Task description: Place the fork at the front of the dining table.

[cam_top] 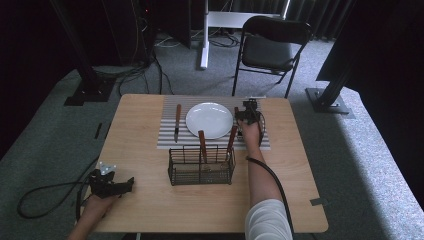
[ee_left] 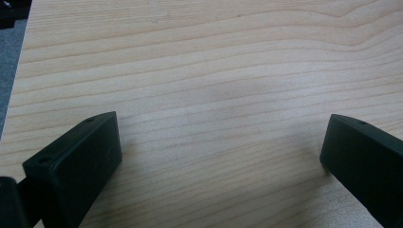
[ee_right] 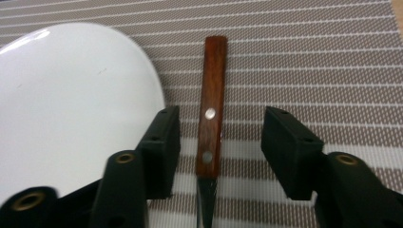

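A wooden-handled utensil [ee_right: 211, 109] with two rivets lies flat on the striped placemat [ee_right: 309, 61], just right of the white plate [ee_right: 71, 104]. My right gripper [ee_right: 222, 124] is open around it, one jaw on each side of the handle, with neither pad touching it. From above, the right gripper [cam_top: 247, 118] sits at the right edge of the plate [cam_top: 209, 120]. My left gripper [cam_top: 128, 184] rests open near the table's front left corner. In the left gripper view, the left gripper [ee_left: 221, 126] has bare wood [ee_left: 214, 57] between its jaws.
A wire basket [cam_top: 201, 167] stands in front of the placemat [cam_top: 167, 141] with two wooden-handled utensils [cam_top: 202, 142] upright in it. Another wooden-handled knife [cam_top: 177, 122] lies left of the plate. A black folding chair [cam_top: 270, 47] stands beyond the table.
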{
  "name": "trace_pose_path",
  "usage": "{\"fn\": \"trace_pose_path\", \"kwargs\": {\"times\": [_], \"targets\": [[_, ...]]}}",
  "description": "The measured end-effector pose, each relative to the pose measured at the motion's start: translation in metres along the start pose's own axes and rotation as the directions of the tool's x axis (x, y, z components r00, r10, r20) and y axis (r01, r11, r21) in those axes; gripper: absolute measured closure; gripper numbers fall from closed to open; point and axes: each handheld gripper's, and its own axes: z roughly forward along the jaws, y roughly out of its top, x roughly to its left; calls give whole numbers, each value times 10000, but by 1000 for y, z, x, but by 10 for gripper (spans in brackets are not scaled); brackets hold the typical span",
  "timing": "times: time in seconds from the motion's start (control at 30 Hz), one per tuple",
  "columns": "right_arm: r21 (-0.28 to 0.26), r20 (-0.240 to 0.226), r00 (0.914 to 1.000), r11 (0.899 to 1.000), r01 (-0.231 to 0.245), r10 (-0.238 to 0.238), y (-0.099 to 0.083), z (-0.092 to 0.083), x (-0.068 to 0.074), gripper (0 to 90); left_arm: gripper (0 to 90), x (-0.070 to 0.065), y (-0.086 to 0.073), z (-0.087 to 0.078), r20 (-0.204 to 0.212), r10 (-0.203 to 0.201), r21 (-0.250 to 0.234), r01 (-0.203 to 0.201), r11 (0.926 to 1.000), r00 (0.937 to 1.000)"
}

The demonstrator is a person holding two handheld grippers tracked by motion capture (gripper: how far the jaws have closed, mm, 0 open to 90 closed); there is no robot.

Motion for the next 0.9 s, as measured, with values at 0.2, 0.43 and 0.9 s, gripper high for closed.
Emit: {"fn": "trace_pose_path", "kwargs": {"times": [0.2,0.43,0.9], "targets": [[-108,-898,9953,9993,347,-355,-10,-12,0,241,0,0,0,0,-2,0,5,0,10000,10000],[-365,-1300,9843,9927,1153,-1192,-22,-21,4,176,0,0,0,0,-1,4,7,-4,10000,10000],[-894,-1290,9721,9786,1851,-1957,-46,-46,8,155,0,0,0,0,-1,5,8,-5,10000,10000]]}}
